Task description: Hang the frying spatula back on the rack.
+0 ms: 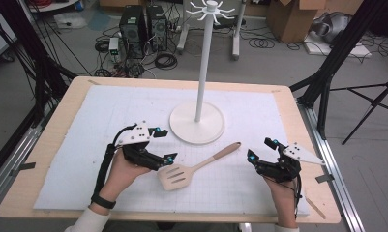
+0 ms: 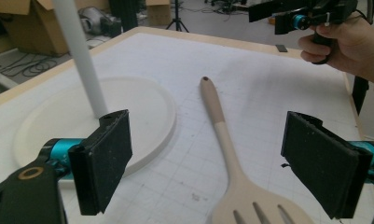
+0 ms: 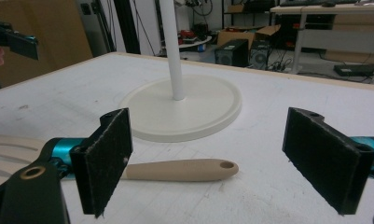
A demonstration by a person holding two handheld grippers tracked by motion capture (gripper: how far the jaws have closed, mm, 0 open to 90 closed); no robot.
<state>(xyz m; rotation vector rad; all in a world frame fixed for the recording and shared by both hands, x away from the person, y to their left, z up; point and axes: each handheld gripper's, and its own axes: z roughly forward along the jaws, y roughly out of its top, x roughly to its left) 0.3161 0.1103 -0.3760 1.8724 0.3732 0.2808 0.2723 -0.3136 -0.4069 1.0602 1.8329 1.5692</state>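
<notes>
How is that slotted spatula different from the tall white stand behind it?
The spatula lies flat on the mat, while the stand rises upright from a round base. The spatula is beige and short; the stand is white and much taller, with hooks at its top. The spatula's head has slots and its handle end a hole; the stand's pole is plain. Both rest on the white mat, apart from each other.

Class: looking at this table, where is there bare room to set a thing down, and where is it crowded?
Free: the white mat left of the stand's base, and the stretch right of it toward the table's far right corner. Crowded: the near middle, where the spatula lies between the left gripper and right gripper.
</notes>
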